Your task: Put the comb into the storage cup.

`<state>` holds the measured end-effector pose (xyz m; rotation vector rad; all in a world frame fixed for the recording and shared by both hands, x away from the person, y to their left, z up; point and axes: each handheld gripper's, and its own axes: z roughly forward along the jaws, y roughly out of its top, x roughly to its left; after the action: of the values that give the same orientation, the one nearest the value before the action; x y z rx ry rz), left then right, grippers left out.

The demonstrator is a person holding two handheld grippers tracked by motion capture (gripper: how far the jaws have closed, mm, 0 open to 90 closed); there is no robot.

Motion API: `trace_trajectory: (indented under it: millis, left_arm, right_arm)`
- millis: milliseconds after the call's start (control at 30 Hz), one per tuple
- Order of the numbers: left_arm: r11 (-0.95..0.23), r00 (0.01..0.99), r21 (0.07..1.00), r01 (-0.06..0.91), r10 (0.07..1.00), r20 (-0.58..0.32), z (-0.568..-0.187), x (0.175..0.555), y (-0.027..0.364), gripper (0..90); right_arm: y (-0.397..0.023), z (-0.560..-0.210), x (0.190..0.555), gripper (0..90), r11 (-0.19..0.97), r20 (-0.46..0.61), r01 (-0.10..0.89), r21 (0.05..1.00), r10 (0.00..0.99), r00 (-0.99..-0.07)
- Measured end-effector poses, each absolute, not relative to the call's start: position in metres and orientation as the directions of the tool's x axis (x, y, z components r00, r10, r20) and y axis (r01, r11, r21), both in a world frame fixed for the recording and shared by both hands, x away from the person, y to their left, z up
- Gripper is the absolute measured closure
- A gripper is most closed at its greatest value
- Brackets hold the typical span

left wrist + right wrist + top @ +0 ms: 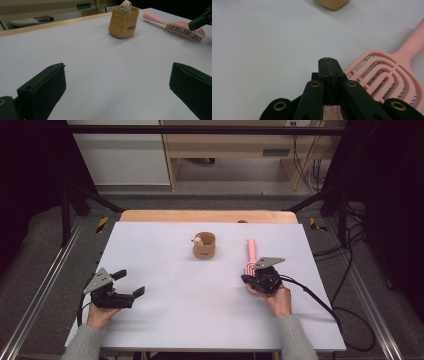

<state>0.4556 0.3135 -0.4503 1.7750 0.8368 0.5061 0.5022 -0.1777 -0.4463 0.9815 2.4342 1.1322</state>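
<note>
pink hairbrush (pixel 250 255): flat on white worktop (pixel 165 320), right of centre | right claw (pixel 329 65): pressed together, empty, over brush head | left claw (pixel 129 283): spread wide, empty, well apart | tan pouch (pixel 204 245): upright, mid-worktop

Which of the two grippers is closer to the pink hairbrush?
The right. The right gripper, jaws shut, sits at the brush end of the pink hairbrush; whether it touches is unclear. The left gripper, jaws open, is far across the table from it.
</note>
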Motion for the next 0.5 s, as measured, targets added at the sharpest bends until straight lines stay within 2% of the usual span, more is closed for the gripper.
trace_trajectory:
  millis: [500]
  left_arm:
    - [-0.196, 0.664, 0.935, 0.295, 0.745, -0.054, -0.45, 0.455, 0.313, 0.3]
  right_arm:
    - [-0.189, -0.446, 0.497, 90.0, 0.454, 0.032, 0.48, 0.751, 0.701, -0.712]
